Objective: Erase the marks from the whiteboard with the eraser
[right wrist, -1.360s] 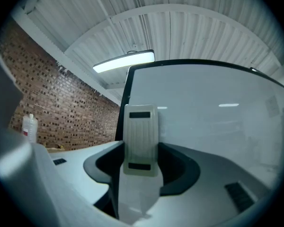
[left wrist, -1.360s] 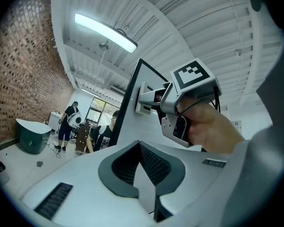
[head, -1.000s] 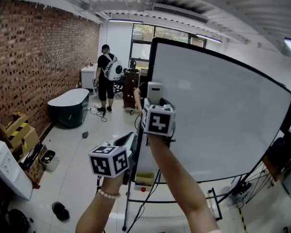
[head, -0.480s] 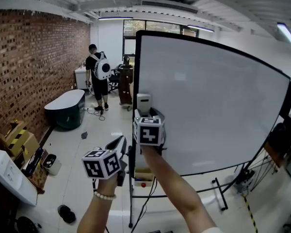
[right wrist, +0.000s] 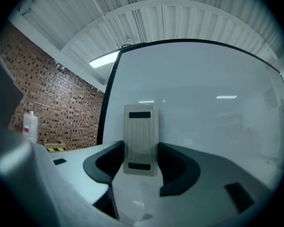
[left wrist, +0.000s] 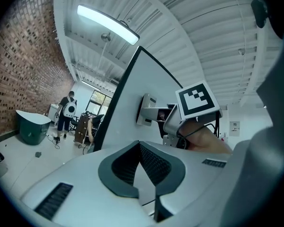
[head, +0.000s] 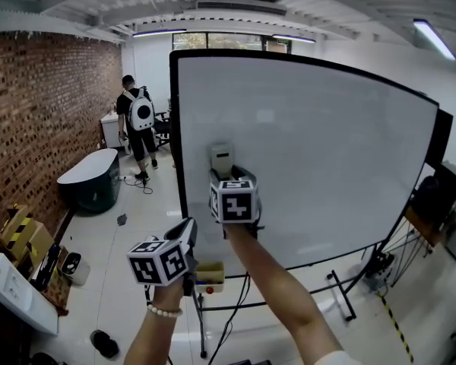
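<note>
All three views share the whiteboard (head: 304, 166), the gripper views from nearer.

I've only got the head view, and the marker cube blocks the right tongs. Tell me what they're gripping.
Observer: In the right gripper view, the right tongs are clamped on the eraser.
Operator: Now the other one.
Observer: In the left gripper view, the left tongs are shut, with nothing between them.
Operator: Report contact.
Observer: Seen side-on from the left gripper view, the eraser's face looks flat against the whiteboard.
</note>
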The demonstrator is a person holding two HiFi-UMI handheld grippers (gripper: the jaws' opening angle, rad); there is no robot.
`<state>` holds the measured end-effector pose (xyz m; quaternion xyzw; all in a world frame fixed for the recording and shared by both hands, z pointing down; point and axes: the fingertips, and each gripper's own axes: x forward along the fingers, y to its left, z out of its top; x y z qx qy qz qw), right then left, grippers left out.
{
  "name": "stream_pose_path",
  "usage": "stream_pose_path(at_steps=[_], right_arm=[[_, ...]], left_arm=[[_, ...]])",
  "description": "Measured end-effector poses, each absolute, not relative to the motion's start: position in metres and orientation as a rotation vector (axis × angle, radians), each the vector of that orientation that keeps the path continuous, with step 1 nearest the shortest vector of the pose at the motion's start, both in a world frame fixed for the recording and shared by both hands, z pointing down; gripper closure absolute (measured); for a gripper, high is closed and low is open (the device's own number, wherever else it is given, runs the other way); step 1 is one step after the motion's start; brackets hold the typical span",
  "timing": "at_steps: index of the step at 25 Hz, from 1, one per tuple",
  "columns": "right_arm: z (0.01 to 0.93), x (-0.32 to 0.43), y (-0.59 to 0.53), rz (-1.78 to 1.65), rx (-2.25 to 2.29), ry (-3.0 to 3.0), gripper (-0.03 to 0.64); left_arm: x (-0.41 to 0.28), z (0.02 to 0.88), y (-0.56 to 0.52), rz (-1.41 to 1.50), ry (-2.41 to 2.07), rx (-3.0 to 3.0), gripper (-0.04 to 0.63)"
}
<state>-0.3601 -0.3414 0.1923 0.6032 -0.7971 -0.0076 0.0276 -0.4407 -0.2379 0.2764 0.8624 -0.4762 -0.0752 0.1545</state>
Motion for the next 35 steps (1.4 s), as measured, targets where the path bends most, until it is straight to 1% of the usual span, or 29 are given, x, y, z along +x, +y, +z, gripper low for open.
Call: stream_pose_path(at_steps=[16, 35], right_arm=[[0.198, -0.177, -0.348, 0.032, 1.864, -2.483, 0.365], [0.195, 0.021, -0.357, 0.018, 1.858, -2.479, 0.365]], left_arm=[[-0.259, 0.269, -0.239, -0.165, -1.330, 2.550, 0.607], [-0.072, 0.275, -0.230, -0.153, -1.332, 2.532, 0.607]])
